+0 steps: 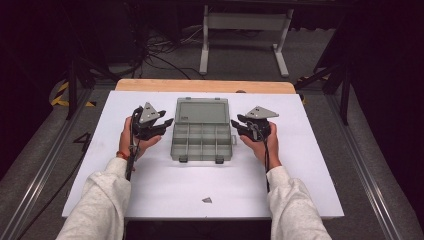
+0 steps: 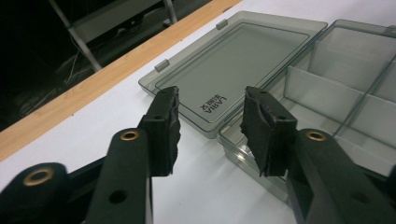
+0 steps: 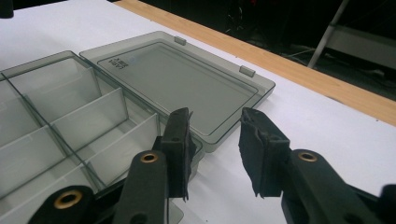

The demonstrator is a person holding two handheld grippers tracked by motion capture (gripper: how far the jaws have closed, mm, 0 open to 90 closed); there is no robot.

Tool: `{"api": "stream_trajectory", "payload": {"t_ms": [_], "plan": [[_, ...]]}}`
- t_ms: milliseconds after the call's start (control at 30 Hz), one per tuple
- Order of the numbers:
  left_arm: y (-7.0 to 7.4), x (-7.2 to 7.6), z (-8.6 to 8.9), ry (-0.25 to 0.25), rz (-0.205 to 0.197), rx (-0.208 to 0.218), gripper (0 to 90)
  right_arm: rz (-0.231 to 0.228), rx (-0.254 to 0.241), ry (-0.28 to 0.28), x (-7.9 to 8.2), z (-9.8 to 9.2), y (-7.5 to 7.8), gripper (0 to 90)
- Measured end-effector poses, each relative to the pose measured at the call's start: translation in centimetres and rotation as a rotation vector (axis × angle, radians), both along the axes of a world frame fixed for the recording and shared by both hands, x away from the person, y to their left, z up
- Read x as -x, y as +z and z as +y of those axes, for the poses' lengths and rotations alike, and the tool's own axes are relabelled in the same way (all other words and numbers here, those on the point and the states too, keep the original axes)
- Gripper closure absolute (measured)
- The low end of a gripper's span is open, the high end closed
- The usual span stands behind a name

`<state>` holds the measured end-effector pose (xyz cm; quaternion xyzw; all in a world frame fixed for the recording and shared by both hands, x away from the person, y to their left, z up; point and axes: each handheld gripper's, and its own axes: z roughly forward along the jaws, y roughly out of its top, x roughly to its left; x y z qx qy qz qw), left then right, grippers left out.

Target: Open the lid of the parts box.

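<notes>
A grey see-through compartment box [image 1: 202,142] lies open in the middle of the white table, its lid [image 1: 202,111] folded flat toward the far side. Its compartments hold nothing. My left gripper [image 1: 166,124] hovers at the box's left edge, jaws apart with nothing between them. In the left gripper view the gripper [image 2: 211,127] points at the lid [image 2: 233,65] and the box's near corner [image 2: 233,140]. My right gripper [image 1: 236,125] is at the box's right edge, also open and empty. The right gripper view has the gripper [image 3: 214,144] over the seam between lid [image 3: 182,84] and box [image 3: 70,121].
A small dark scrap [image 1: 207,200] lies near the table's front edge. A wooden strip [image 1: 205,86] runs along the far edge of the table. Beyond it are a white stand [image 1: 240,30] and cables on the floor.
</notes>
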<state>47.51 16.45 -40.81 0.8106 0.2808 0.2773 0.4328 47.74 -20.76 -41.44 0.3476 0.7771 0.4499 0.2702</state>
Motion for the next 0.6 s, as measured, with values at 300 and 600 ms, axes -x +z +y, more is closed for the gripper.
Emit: {"api": "stream_trajectory", "payload": {"t_ms": [300,600], "plan": [[0.3,1.1,0.5,-0.035,-0.014,0.037,48.8,-0.030,-0.001,0.018,1.2,-0.4,0.5,58.8],[0.5,2.5,0.6,-0.074,-0.049,0.047,36.6,-0.032,-0.008,0.038,2.3,-0.7,0.4,47.3]]}}
